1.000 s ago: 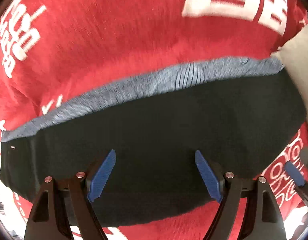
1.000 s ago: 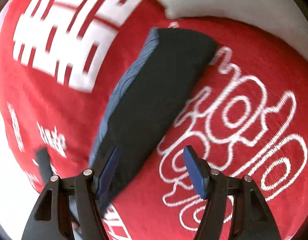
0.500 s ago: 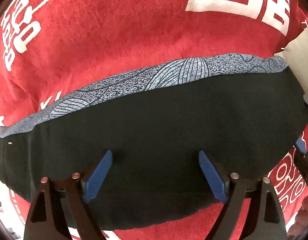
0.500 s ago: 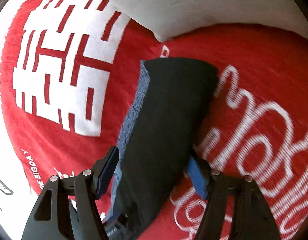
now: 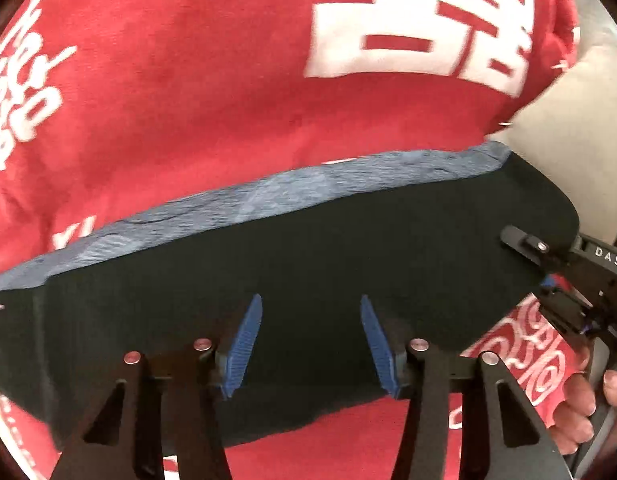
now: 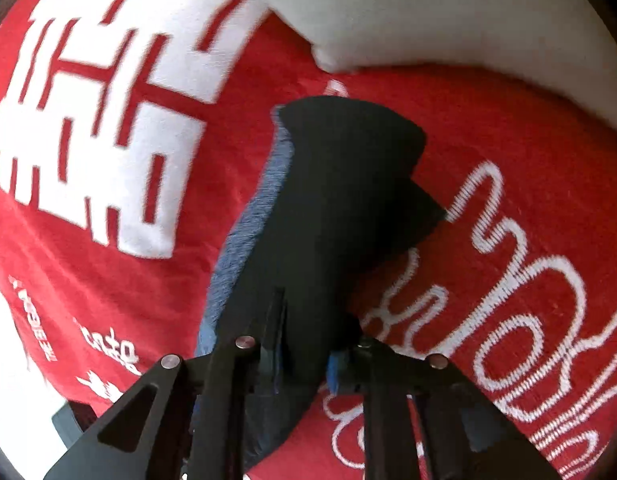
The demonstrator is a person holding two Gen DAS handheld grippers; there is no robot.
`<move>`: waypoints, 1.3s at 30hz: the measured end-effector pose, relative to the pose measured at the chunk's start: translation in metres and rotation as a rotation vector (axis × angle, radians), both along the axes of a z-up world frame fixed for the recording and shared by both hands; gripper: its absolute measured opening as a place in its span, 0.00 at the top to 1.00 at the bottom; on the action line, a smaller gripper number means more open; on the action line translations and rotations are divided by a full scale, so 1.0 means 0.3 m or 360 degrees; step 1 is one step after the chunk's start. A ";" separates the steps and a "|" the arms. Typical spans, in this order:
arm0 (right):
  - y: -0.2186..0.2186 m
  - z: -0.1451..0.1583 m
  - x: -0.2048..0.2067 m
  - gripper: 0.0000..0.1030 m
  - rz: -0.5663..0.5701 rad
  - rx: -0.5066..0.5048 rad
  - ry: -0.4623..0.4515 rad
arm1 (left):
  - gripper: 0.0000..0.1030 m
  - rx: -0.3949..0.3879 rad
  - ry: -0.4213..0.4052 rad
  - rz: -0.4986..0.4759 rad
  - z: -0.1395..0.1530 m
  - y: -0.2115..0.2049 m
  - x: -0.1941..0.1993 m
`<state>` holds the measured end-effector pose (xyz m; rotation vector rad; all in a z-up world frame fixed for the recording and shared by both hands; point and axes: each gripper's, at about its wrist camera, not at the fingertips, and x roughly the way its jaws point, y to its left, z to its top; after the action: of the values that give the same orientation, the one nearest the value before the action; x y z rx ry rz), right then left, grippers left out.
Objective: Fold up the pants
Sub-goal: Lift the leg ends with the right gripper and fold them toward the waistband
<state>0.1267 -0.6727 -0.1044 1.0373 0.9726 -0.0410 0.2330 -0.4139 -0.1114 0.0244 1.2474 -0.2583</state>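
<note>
The black pants (image 5: 308, 248) lie folded in a long strip on a red blanket, with a blue-grey patterned band (image 5: 268, 200) along the far edge. My left gripper (image 5: 311, 340) is above the strip's middle, its blue pads narrowed but with a gap between them. In the right wrist view the pants (image 6: 328, 208) run away from me. My right gripper (image 6: 306, 364) is shut on the near end of the pants, with cloth bunched between its fingers. The right gripper also shows in the left wrist view (image 5: 548, 256) at the strip's right end.
A red blanket (image 5: 188, 80) with white characters and lettering covers the surface. A white pillow or cushion (image 6: 428, 12) lies beyond the pants' far end. A person's fingers (image 5: 580, 396) hold the right gripper at the lower right of the left wrist view.
My right gripper has closed on the end of the pants. My left gripper's pads have come closer together over the cloth. The right gripper has come into the left wrist view.
</note>
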 end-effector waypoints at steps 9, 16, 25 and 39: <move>0.241 0.272 0.033 0.89 0.0442 -0.0616 -0.0253 | 0.48 -0.0154 -0.0114 -0.0038 -0.102 -0.004 -0.068; 0.487 0.398 0.035 0.90 0.0759 -0.0925 -0.0375 | 0.48 -0.0315 -0.0069 -0.0090 -0.098 0.104 -0.069; 0.841 0.428 -0.012 0.90 0.1058 -0.1216 -0.0444 | 0.48 -0.0272 -0.0017 0.0173 -0.011 0.585 -0.091; 1.318 0.035 -0.140 0.87 0.1504 -0.1451 -0.0218 | 0.47 -0.0025 0.0038 0.0438 -0.140 1.073 -0.171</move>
<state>0.0848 -0.2774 -0.0938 -0.2955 1.0696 0.3365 0.1816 -0.0920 -0.1534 -0.1632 1.2562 -0.0299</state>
